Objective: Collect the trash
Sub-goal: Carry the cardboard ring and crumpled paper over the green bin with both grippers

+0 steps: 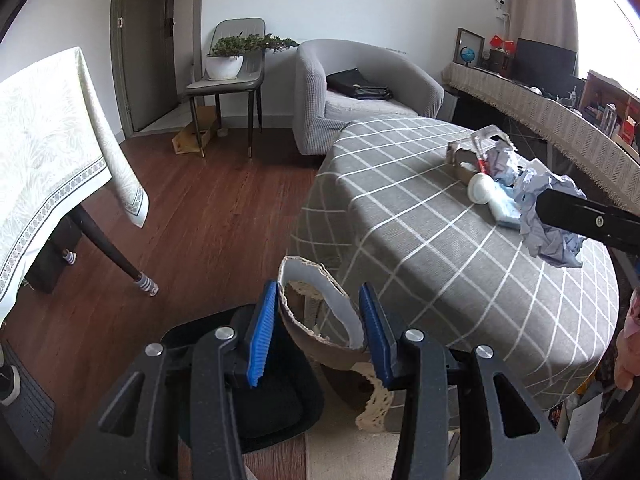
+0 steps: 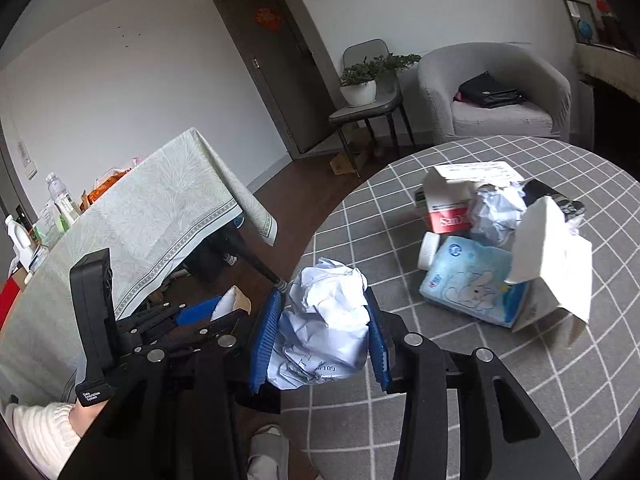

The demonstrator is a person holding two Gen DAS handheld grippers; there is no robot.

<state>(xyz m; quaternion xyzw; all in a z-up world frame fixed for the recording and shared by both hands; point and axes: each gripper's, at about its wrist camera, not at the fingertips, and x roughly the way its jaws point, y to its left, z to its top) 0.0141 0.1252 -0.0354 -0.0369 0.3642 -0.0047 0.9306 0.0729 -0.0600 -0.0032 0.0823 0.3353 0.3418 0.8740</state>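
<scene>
My left gripper is shut on a torn, curved piece of grey-and-white cardboard. It hangs beside the edge of the round table, above a black bin on the floor. My right gripper is shut on a crumpled ball of white paper over the table's near edge. The paper ball also shows at the right of the left wrist view. More trash lies on the table: a red-and-white box, another crumpled paper, a white bottle, a blue tissue pack and a white carton.
A second table with a pale patterned cloth stands to the left, its dark leg slanting to the wooden floor. A grey armchair and a chair with a potted plant stand at the back. A slippered foot is below.
</scene>
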